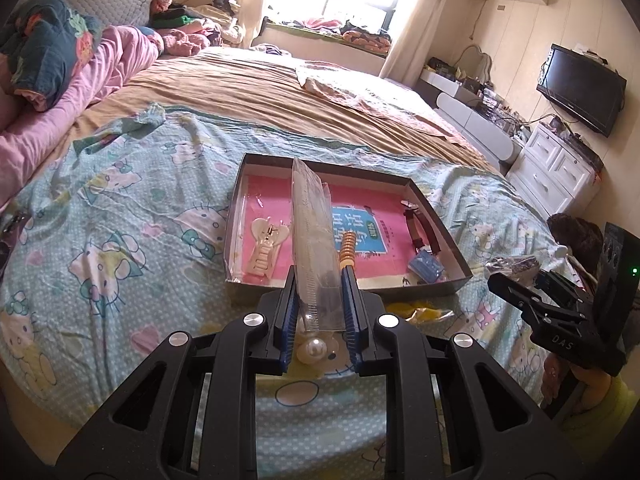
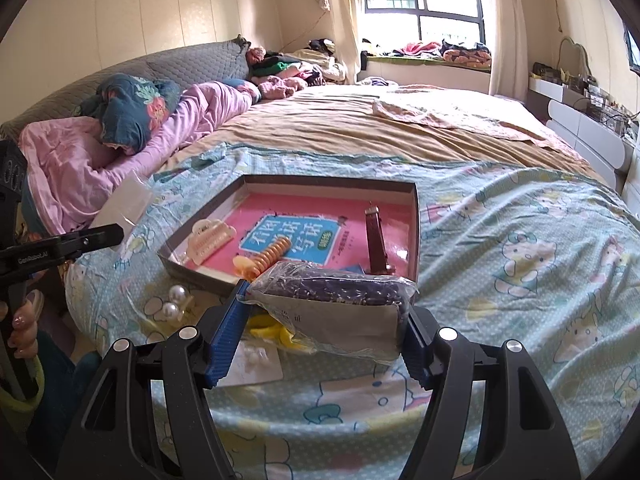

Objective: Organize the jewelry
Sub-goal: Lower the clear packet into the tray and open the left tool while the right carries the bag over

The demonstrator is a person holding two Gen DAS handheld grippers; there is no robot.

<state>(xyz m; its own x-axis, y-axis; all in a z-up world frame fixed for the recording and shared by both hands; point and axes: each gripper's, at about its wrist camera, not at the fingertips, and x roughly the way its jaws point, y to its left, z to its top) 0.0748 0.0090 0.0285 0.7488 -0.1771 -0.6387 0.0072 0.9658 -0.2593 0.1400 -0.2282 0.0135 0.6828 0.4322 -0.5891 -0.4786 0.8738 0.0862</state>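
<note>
Holding a clear plastic packet [image 1: 314,240] pinched flat, the left gripper [image 1: 320,304] points its long axis at the tray [image 1: 440,216] just ahead on the bed's near edge. The right gripper [image 2: 324,320] clamps a bag of dark beads [image 2: 332,286] beside the tray's near corner. Packet contents are unreadable.

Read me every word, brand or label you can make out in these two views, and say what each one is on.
"DAS": on the right gripper body.
"GenRobot.AI": on the left gripper body.
"看图说话写话": blue label on the pink sheet in the box.
Print on the bag: too blurred.
</note>
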